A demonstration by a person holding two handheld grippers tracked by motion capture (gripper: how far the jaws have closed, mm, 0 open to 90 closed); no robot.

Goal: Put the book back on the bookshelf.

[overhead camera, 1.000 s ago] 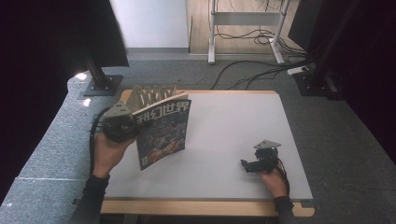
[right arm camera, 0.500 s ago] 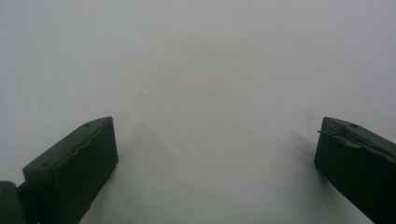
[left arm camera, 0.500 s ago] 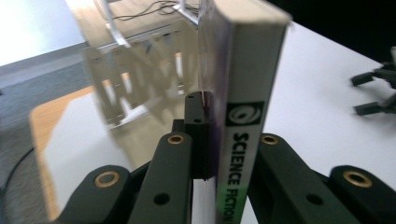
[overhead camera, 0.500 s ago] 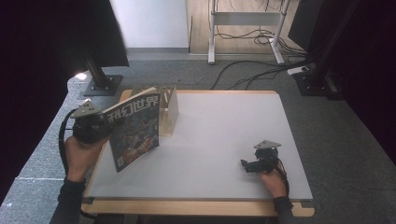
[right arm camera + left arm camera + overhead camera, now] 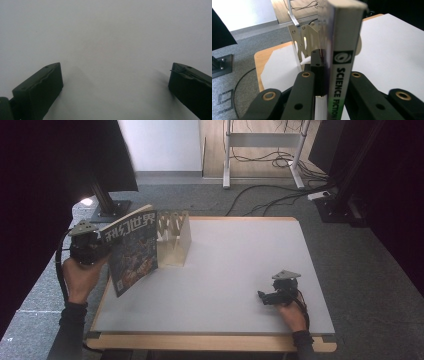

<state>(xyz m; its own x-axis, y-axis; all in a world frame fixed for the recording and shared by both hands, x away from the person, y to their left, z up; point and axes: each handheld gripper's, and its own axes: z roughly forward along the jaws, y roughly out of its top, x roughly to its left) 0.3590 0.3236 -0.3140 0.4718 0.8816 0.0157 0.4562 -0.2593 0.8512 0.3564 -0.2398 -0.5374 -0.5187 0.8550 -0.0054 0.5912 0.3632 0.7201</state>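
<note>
A thick science-fiction magazine (image 5: 132, 252) with a colourful cover stands upright over the table's left edge. My left gripper (image 5: 109, 251) is shut on its spine side, and the hand sits left of the table. In the left gripper view the spine (image 5: 342, 50) rises between the black jaws of the left gripper (image 5: 334, 72). A wooden slotted rack (image 5: 175, 237) stands just right of the magazine, apart from it; it also appears behind the spine (image 5: 302, 40). My right gripper (image 5: 263, 296) rests on the table near the front right, and its jaws (image 5: 115, 85) are open with nothing between them.
The white table top (image 5: 235, 260) has a wooden rim. Dark screens stand at the left and right. A metal stand (image 5: 260, 155) and cables lie on the grey carpet behind the table.
My left hand has carried the magazine leftward, off the rack and out over the table's left edge. The right hand has stayed in place.
</note>
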